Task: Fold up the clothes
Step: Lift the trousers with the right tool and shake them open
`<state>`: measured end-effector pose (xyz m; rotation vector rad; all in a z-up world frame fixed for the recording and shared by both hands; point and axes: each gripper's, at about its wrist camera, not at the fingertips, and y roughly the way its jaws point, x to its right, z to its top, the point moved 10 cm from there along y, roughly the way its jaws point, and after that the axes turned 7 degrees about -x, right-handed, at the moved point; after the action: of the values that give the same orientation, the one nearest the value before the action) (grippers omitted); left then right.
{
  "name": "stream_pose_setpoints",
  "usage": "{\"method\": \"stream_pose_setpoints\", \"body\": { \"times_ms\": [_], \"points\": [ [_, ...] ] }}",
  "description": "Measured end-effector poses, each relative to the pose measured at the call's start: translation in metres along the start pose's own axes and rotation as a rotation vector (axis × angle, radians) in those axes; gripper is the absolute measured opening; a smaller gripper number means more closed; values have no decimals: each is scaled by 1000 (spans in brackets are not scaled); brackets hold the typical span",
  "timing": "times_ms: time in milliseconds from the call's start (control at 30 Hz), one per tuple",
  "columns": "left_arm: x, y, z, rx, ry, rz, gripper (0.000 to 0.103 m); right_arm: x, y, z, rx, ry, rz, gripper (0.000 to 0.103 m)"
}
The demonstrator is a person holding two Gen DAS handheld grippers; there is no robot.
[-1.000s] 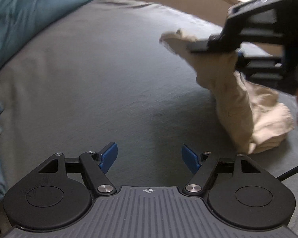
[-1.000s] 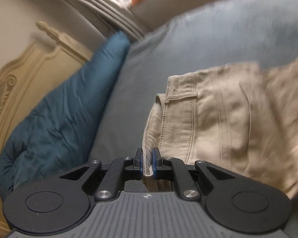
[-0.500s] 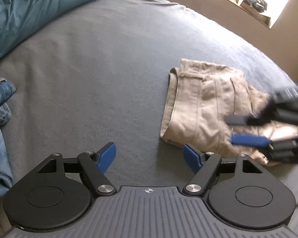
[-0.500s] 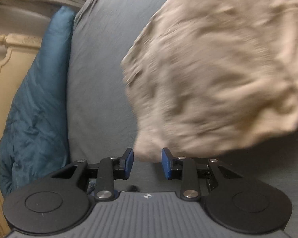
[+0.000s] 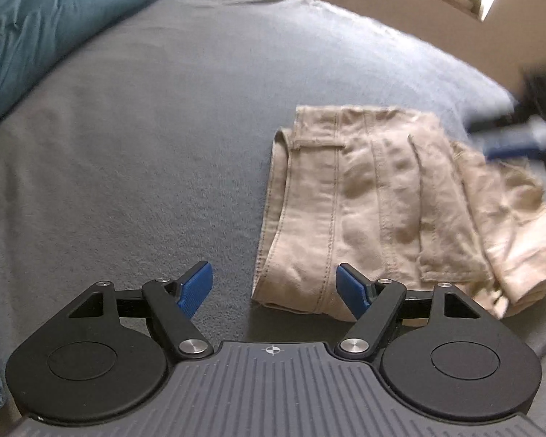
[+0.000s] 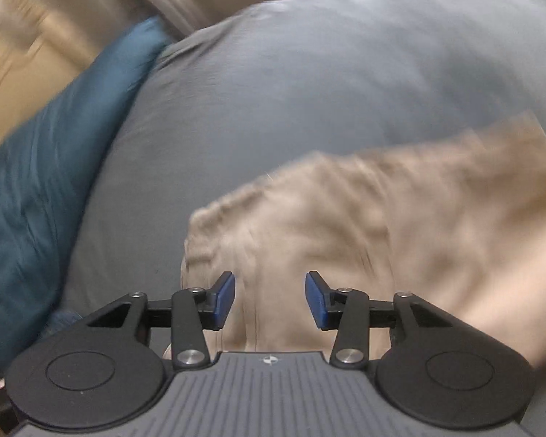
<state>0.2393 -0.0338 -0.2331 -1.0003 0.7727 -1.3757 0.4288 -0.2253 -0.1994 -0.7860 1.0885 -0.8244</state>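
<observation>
Folded into a rough rectangle, the beige trousers (image 5: 375, 211) lie on the grey bed (image 5: 163, 127), seams and waistband facing up, one loose end bunched at their far-right side. Left of the trousers stretches bare sheet up to the teal duvet (image 5: 47, 18). Both the left gripper (image 5: 275, 286) and the right gripper (image 6: 270, 300) gape wide, holding nothing, just beside the trousers' near edge.
</observation>
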Motion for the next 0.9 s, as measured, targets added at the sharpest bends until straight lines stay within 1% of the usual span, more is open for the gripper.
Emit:
{"method": "stream_pose_setpoints", "body": {
  "times_ms": [33,67,100,167,233,300,333,400,467,533,567,633,700,800,833,900],
  "points": [
    [-1,4,-2,-12,1,7,75,-5,9,13,-10,-42,-15,55],
    [-1,8,-4,-24,-1,8,75,-9,17,25,-21,-85,-29,65],
    [-2,11,-6,-35,-4,10,75,-14,26,38,-31,-127,-44,71],
    [-4,16,-7,-47,-14,8,76,-22,43,55,-49,-196,-76,73],
    [-7,20,-8,-65,-24,8,79,-31,61,71,-80,-253,-91,77],
    [-9,25,-9,-82,-37,7,79,-34,79,81,-116,-296,-100,88],
    [-10,27,-9,-86,-37,7,80,-33,87,84,-139,-309,-110,90],
    [-12,30,-10,-93,-36,8,81,-27,104,86,-197,-319,-122,92],
    [-14,32,-10,-98,-32,11,83,-19,118,85,-270,-316,-112,92],
    [-17,34,-11,-103,-31,11,85,-14,122,80,-328,-314,-75,91],
    [-19,35,-12,-105,-31,10,86,-14,119,78,-335,-329,-49,89],
    [-22,36,-13,-108,-28,12,87,-15,109,72,-356,-357,6,84],
    [-24,37,-14,-110,-24,19,88,-15,99,63,-385,-403,24,77],
    [-28,39,-15,-115,-16,32,89,-17,82,53,-381,-467,11,55],
    [-29,40,-15,-117,-17,35,90,-18,76,51,-377,-487,5,52],
    [-31,41,-15,-121,-18,42,91,-20,65,45,-367,-527,-6,41]
  ]
}}
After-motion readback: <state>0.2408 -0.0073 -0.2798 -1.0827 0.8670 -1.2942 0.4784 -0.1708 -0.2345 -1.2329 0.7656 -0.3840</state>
